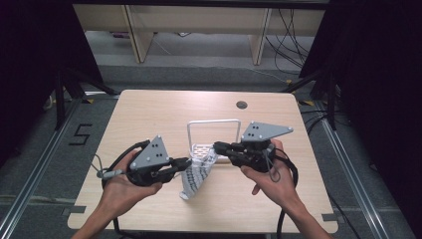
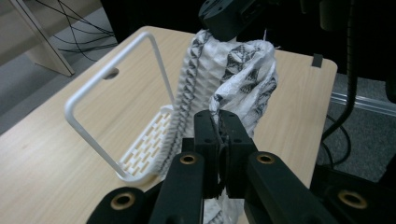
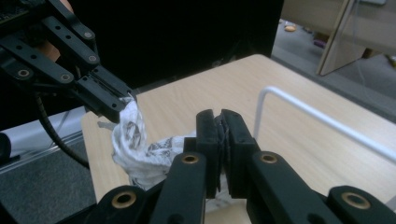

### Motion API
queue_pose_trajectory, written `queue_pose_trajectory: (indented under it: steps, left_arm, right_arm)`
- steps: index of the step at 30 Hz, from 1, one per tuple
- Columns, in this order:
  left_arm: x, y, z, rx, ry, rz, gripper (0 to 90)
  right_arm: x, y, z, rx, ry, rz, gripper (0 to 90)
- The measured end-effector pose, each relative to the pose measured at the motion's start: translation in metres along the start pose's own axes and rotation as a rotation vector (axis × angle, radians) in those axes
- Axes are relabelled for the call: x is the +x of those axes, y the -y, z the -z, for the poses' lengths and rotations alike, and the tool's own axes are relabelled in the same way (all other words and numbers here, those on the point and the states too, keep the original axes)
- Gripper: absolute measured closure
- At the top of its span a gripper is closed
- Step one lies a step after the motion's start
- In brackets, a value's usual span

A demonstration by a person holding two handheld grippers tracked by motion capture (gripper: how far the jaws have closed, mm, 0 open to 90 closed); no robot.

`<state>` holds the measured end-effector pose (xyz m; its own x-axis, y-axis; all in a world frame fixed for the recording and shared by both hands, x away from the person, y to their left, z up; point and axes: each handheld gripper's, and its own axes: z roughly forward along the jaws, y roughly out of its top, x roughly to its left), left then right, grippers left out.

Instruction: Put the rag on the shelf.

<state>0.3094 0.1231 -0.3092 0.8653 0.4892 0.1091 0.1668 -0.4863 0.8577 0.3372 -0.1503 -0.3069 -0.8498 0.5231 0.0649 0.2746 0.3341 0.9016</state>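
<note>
Between the two grippers hangs a white patterned cloth (image 1: 198, 175), long axis sagging down toward the table (image 1: 149, 114), lifted just in front of the white wire rack (image 1: 214, 124). Left gripper (image 1: 187, 162) pinches one top edge, jaws clamped tight on fabric; right gripper (image 1: 218, 147) clamps the other edge, slightly higher and nearer the rack. Both hands level, jaws pointing inward at each other. Next move likely turns on spreading the edges apart.

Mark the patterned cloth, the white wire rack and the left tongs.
patterned cloth (image 2: 250, 79), left gripper view, on its bunched upper part
white wire rack (image 1: 214, 121), high view, on its top bar
left tongs (image 1: 185, 162), high view, at the tips
</note>
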Motion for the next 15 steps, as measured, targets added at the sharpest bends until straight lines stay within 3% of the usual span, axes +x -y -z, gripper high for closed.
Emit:
queue_pose_trajectory:
  steps: [8,9,15]
  left_arm:
    - [0.021,-0.021,-0.008,-0.022,-0.042,0.006,86.8]
    - [0.027,-0.027,-0.010,-0.024,-0.053,-0.004,86.8]
    - [0.046,-0.041,-0.018,-0.041,-0.091,0.015,86.8]
  right_arm:
    - [-0.012,-0.017,0.007,-0.033,0.056,0.031,87.2]
    - [-0.015,-0.020,0.009,-0.039,0.059,0.002,87.2]
    - [-0.027,-0.028,0.011,-0.075,0.083,0.001,87.3]
